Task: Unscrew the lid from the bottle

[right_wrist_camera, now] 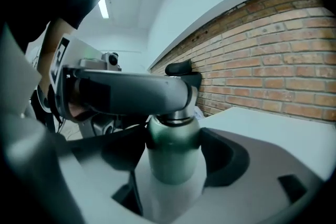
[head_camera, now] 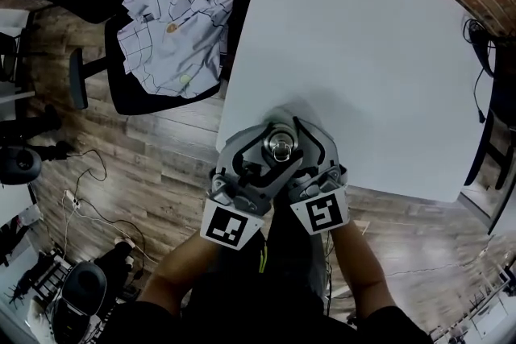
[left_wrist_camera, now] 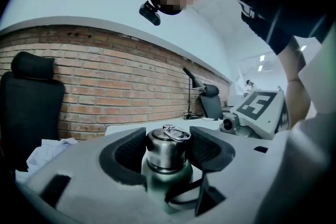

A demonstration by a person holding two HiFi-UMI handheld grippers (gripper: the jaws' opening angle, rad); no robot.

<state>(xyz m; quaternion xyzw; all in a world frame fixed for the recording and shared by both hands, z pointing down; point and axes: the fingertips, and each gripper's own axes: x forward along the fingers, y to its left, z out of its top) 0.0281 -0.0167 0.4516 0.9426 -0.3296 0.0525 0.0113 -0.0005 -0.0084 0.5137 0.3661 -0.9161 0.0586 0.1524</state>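
Has the green bottle (right_wrist_camera: 173,152) upright at the near edge of the white table (head_camera: 355,52), within easy reach from above. Clamps its body low over the table with the right gripper (right_wrist_camera: 172,162), jaws part-open and pressed to both sides, probably to stop it turning. Grips the steel lid (left_wrist_camera: 167,141) higher above the table with the left gripper (left_wrist_camera: 167,150), jaws wide yet snug against it, placed for twisting. Looks still screwed on.
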